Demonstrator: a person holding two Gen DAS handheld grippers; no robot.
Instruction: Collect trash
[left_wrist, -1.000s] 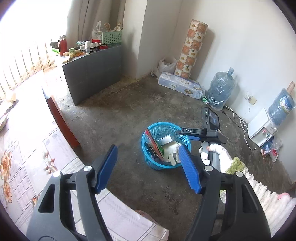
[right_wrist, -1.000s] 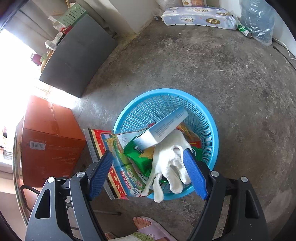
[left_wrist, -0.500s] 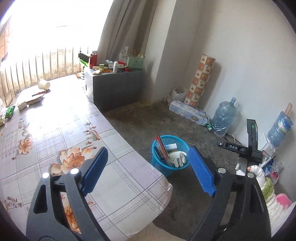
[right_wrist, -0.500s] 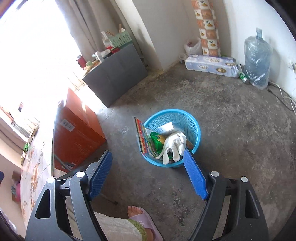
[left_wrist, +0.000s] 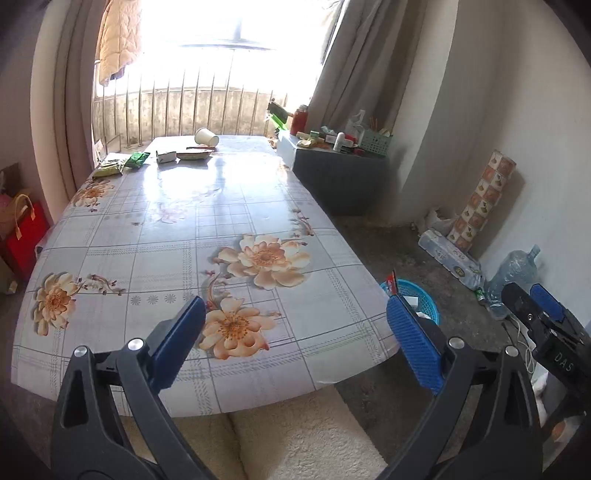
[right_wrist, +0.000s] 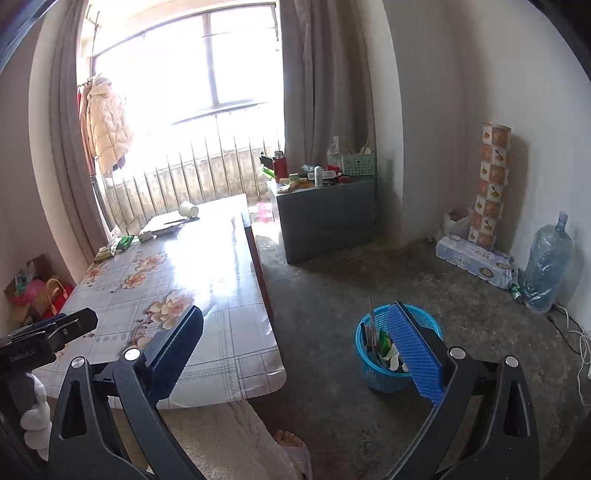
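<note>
A blue plastic basket (right_wrist: 384, 373) stands on the concrete floor right of the table, holding a white glove, a green packet and a striped bag; it also shows in the left wrist view (left_wrist: 424, 299). Trash lies at the table's far end: a tipped paper cup (left_wrist: 207, 136), a small white box (left_wrist: 165, 156), green packets (left_wrist: 137, 158) and a flat wrapper (left_wrist: 194, 154). My left gripper (left_wrist: 295, 343) is open and empty above the near table edge. My right gripper (right_wrist: 303, 354) is open and empty, raised between table and basket.
The flowered table (left_wrist: 177, 236) fills the left and middle. A grey cabinet (right_wrist: 325, 218) with clutter stands by the curtain. A toilet-paper pack (right_wrist: 476, 262), a patterned roll (right_wrist: 491, 184) and a water jug (right_wrist: 546, 266) line the right wall. Cables (right_wrist: 580, 339) lie on the floor.
Both grippers have lifted up and away from the basket and now face the table and window. Both stay open and empty; the basket's contents are unchanged.
</note>
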